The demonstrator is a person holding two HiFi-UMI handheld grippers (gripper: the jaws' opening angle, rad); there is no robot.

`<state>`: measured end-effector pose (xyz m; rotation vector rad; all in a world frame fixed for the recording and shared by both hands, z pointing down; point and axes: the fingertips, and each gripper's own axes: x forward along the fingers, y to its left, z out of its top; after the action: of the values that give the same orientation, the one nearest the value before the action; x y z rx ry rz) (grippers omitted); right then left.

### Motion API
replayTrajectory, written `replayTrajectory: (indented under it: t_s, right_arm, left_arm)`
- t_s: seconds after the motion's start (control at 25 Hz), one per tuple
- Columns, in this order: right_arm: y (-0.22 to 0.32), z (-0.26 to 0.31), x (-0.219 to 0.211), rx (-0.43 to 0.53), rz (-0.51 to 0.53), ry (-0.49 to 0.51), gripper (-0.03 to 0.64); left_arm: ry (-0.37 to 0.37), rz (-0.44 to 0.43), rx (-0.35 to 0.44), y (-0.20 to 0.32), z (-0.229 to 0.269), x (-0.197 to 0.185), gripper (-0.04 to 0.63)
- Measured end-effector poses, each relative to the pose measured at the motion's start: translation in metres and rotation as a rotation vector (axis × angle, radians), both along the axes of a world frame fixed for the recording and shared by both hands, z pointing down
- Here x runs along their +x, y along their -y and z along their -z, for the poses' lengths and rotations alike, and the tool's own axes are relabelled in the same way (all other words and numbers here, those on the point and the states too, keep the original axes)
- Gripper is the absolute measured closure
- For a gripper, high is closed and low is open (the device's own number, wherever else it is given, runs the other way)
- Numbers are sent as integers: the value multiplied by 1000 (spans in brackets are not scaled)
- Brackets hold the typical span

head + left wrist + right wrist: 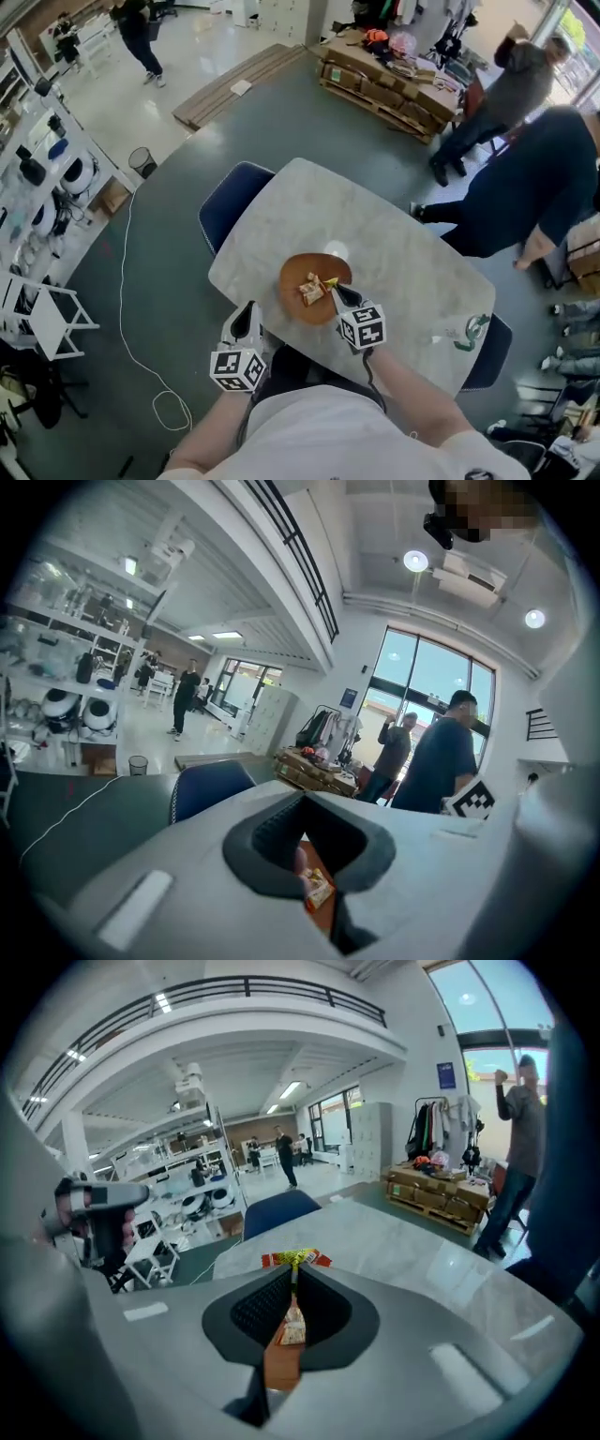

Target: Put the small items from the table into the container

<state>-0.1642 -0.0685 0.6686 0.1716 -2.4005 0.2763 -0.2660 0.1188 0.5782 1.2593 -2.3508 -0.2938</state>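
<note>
Right now the small yellow wrapper with red ends (295,1259) is pinched at the very tips of your right gripper (292,1277) and pokes out just past the fingers. Directly beneath those fingers is the brown container (292,311). A little cluster of snack packets (310,289) lies inside it, below your right fingertips and a touch to their left. Your left gripper (248,311) hangs beside the container's left rim, near it but not touching. Through the hollow behind its tips, its own view shows the brown dish and 1 orange packet. Under both grippers spreads a pale marbled table (403,248). A blue chair (230,202) is tucked in at the far side, ahead of your left fingers. Well beyond your fingertips, a dark green floor runs out to a pallet of cardboard boxes (384,80), and a white cable (122,281) loops off to the left of your left gripper. People (525,187) stand past the table's right end. As for the grip, your right fingers are closed down to a sliver, clamped on the wrapper. Your left fingers are drawn together at the tips, with nothing held between them.
</note>
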Motion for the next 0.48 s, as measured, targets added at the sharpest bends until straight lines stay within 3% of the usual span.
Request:
replayTrajectory:
  t_s: [0.28, 0.48]
  right_arm:
    - [-16, -104, -21, -42, 84, -235, 572]
    - [-17, -141, -28, -17, 109, -323, 569]
  left_arm:
    - [-26, 80, -43, -37, -18, -12, 594]
    - [-40, 112, -73, -57, -24, -22, 594]
